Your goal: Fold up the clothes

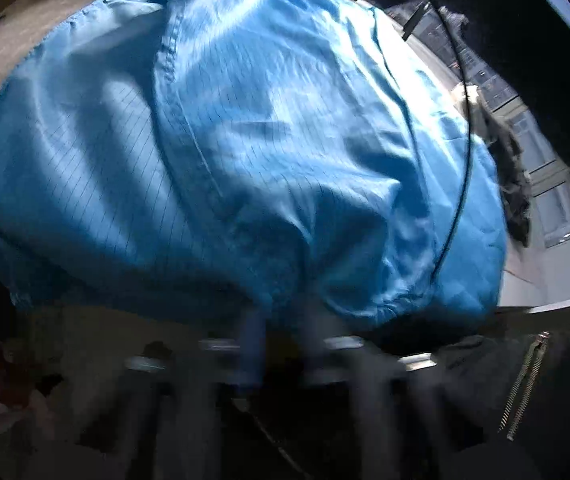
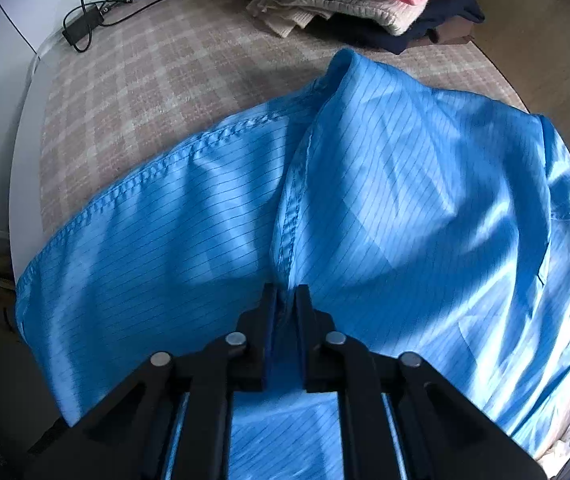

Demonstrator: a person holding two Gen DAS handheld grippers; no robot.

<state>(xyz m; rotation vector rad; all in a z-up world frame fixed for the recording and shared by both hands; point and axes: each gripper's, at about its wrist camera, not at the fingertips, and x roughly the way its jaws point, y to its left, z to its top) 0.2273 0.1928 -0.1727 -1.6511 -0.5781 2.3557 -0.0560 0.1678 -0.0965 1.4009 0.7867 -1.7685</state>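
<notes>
Showing the right tongs (image 2: 286, 294) clamped on a pinched fold of the blue garment (image 2: 385, 208), which spreads ahead of and to both sides of them over a checked surface (image 2: 145, 80). Beyond the tongs, well apart from the garment, lies a pile of folded clothes (image 2: 365, 0), with a black cable and adapter (image 2: 89, 20) off to the far left; no container appears in either view. Left tongs (image 1: 281, 320), blurred, stand closed at the near hem of the same garment, which fills the view ahead; a dark zipped item (image 1: 525, 388) lies to their right.
</notes>
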